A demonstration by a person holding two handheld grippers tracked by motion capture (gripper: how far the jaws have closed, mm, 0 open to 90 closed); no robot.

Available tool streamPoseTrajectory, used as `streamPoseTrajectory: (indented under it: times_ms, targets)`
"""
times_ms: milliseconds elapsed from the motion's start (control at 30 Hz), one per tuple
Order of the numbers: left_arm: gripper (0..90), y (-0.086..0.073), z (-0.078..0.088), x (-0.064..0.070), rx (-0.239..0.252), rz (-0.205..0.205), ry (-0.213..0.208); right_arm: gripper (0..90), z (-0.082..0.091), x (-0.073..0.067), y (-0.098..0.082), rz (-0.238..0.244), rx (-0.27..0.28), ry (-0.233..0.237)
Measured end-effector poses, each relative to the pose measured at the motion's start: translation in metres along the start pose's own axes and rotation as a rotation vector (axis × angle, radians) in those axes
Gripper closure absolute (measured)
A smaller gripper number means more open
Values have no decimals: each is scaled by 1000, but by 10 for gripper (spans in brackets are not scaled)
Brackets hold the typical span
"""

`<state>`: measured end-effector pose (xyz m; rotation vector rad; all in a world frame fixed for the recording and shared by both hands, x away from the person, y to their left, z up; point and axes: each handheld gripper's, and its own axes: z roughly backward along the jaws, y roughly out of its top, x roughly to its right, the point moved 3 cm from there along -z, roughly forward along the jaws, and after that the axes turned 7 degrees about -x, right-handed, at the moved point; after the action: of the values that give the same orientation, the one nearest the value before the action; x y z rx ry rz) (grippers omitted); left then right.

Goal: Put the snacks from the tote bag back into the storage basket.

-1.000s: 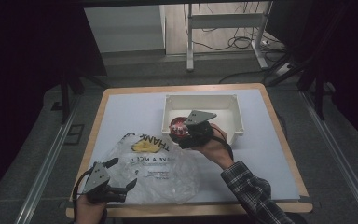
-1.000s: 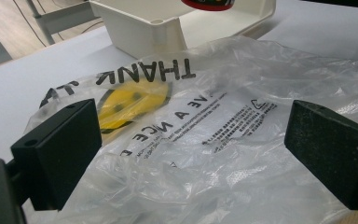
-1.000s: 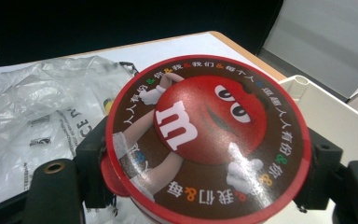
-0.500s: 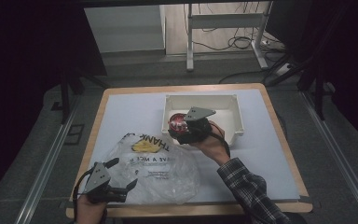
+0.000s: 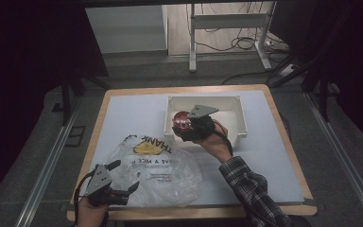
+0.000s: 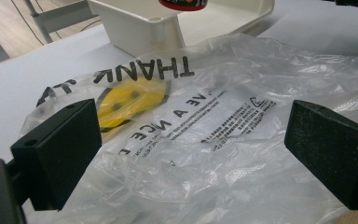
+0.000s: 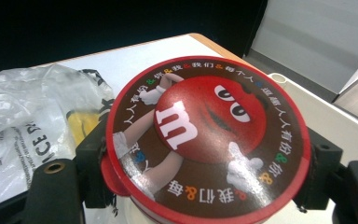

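The right gripper [image 5: 185,126] is held above the near-left corner of the white bin [image 5: 238,124], which stands on the worktop [image 5: 123,113]. Its fingers [image 7: 93,154] are clamped on opposite sides of a round tin [image 7: 207,137]. The tin has a red rim and a brown lid printed with a red candy character. In the high view the tin [image 5: 181,119] sits over the bin's near-left wall, at the gripper's left end.

The left gripper [image 5: 125,176] is at the near-left edge of the worktop, held in a hand [image 5: 90,215]. Its fingers [image 6: 58,151] are spread wide apart and grip nothing. Between and beyond them lies a clear plastic bag [image 6: 223,126], crumpled flat on the worktop. The bag carries a yellow smiley face and black lettering, including "THANK". In the high view the bag [image 5: 158,168] lies between the two grippers, its far edge near the bin's near wall.

A plaid sleeve [image 5: 253,194] covers the right forearm.
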<state>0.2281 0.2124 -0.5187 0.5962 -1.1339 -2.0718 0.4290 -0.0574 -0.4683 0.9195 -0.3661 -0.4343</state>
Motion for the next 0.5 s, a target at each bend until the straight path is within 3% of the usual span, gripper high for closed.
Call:
streamPoseTrajectory:
  times_ms: [500]
  targets:
    - [37,0,1,-1,7,8,-3,257,-19,8,-5,10,-33,5]
